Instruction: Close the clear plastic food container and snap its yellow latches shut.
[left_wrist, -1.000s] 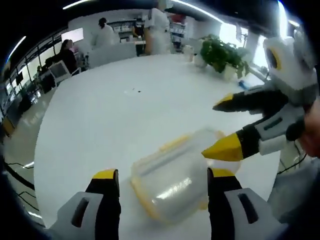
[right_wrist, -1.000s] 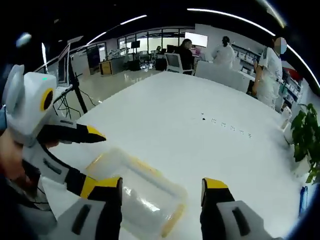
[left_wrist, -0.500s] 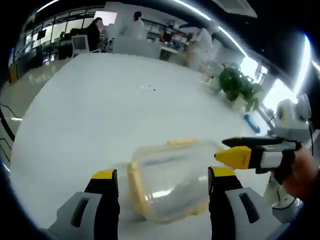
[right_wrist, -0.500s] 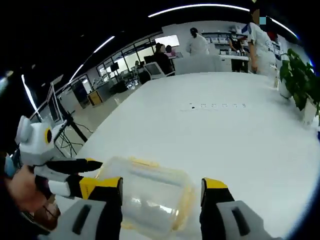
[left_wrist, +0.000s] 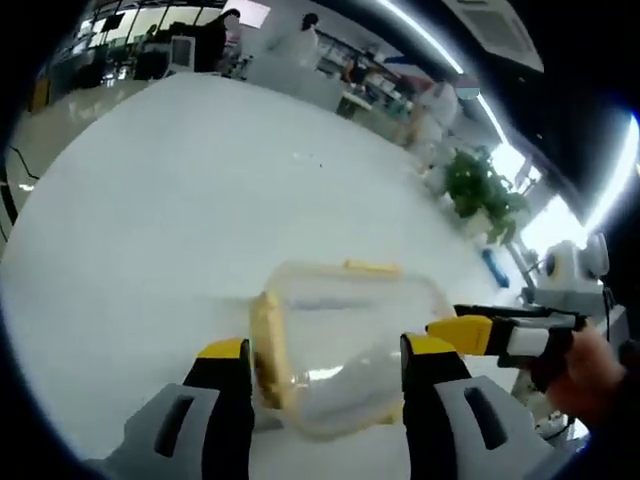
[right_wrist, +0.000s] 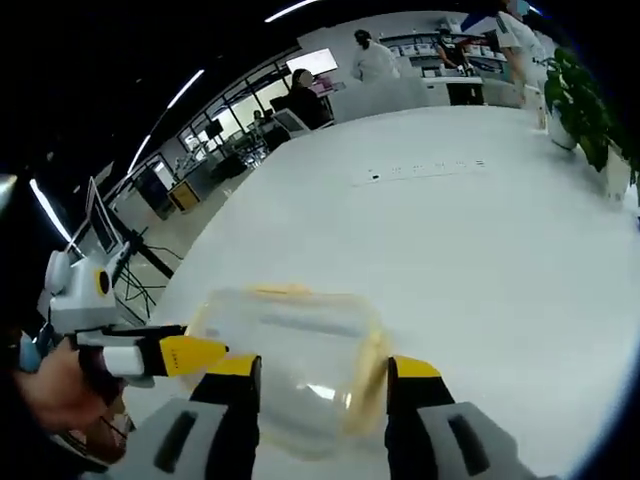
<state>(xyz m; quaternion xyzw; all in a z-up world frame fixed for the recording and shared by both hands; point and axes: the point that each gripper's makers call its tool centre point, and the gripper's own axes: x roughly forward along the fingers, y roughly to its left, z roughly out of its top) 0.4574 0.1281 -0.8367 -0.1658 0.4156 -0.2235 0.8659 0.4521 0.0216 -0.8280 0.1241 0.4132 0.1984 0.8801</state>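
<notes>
The container (left_wrist: 340, 355) sits on the white table (left_wrist: 180, 190), right in front of both grippers, coming at it from opposite ends. Left gripper (left_wrist: 325, 365) and right gripper (right_wrist: 320, 385) are both spread, jaws straddling it. Can't tell if the yellow latches (left_wrist: 268, 345) are snapped; clear plastic blurs everything.

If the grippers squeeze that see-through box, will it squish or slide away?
The clear container looks empty, so it is probably light. The white table is smooth and glossy, so a one-sided push would likely make it slide. Its thin walls may flex a little, though the yellow-edged lid should stiffen it. The left gripper and right gripper flank it.
</notes>
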